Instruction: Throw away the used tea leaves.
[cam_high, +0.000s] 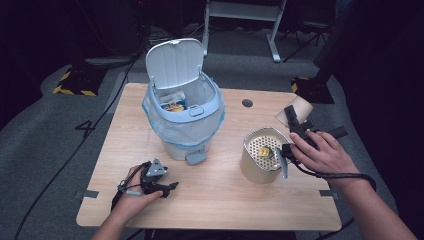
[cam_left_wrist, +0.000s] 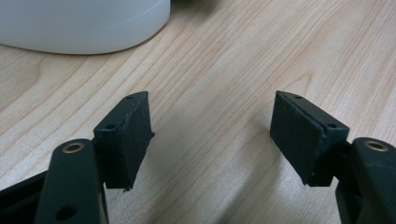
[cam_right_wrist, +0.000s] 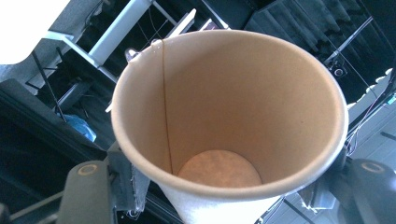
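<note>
The right gripper (cam_high: 292, 120) clamps the paper cup (cam_high: 295, 111) (seemingly empty), tilted, right of the strainer pot (cam_high: 262, 155). The left gripper (cam_high: 167, 187) rests with jaws apart, farther from the pot.

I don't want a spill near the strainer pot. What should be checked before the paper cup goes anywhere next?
1. Right tool shut on paper cup: ok.
2. Cup emptied: ok, the right gripper view shows a bare bottom.
3. Bin lid open: ok.
4. Room in bin: cannot tell, some packaging lies inside.
5. Left tool open, holding nothing: ok.
6. Strainer pot upright on table: ok.
</note>
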